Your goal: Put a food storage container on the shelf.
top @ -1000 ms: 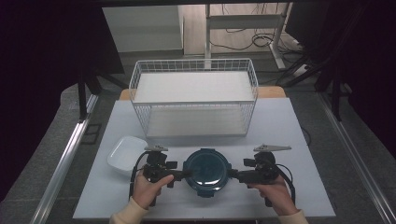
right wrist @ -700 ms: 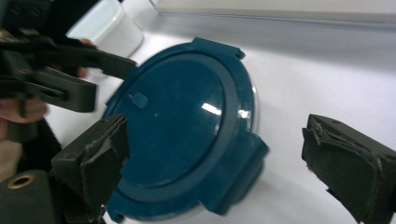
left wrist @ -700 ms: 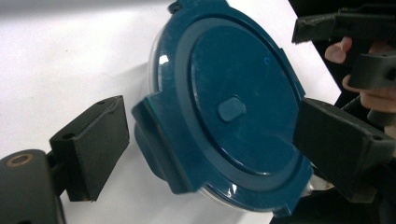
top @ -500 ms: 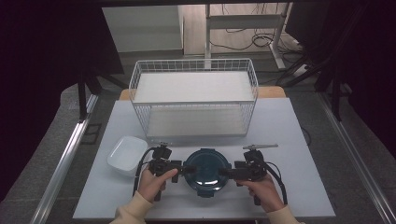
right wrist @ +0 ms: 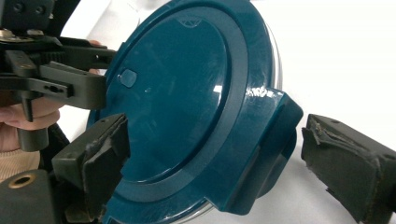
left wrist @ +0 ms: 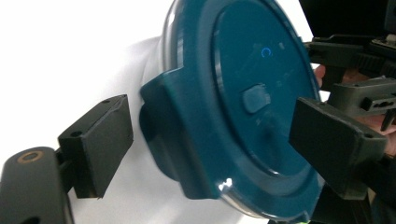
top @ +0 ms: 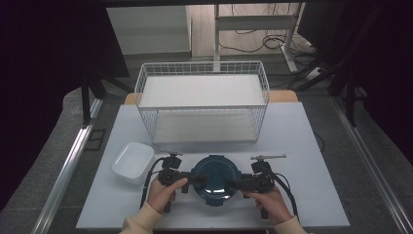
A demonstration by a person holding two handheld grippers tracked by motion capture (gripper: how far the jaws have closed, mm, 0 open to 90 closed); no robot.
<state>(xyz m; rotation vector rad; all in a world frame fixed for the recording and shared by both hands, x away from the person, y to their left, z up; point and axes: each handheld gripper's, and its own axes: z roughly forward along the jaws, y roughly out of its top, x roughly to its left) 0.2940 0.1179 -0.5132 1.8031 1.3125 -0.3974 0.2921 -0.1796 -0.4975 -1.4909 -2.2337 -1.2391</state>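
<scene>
I hold the left gripper [top: 191,178] wide, its jaws either side of the near latch tab of the round blue lidded container [top: 215,176], not yet pinching. A white dish [top: 130,160] sits just beyond that hand's outer side. The container rests on the table [top: 311,146] between both claws. My right gripper [top: 237,184] mirrors it, spread around the opposite tab. Risk, as I judge it: uneven closing could tip or skid the container.
</scene>
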